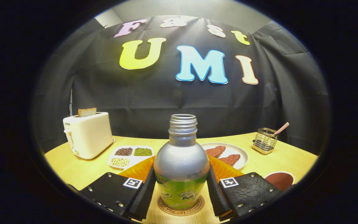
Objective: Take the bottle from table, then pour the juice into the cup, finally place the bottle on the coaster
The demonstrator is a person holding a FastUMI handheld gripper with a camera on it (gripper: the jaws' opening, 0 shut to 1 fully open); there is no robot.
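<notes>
We observe the bottle standing upright on the round coaster, uncapped, its threaded neck open at the top, a metallic upper body and a green label below. The coaster lies on the light wooden table and its printed rim shows in front of the bottle's base.

The gripper brackets the bottle, one finger at each side of its lower body. The inner pads appear to lie against the bottle's flanks on both sides, but we cannot tell whether they press on it or merely rest close. The fingers stand about a bottle's width apart.

Directly behind the bottle we note an orange translucent object, showing on both sides of it; we cannot say for certain that it is the cup.

Beyond the fingers, to the left, a cream toaster stands with a slice of bread in its slot. Beside it lies a white divided tray holding three sorts of beans or grains in separate compartments. To the right of the bottle a white plate carries two reddish-brown pieces of food. Further right stands a wire holder with a striped straw-like stick leaning out of it. Near the right-hand finger sits a dark reddish-brown round mat, flat on the table.
</notes>
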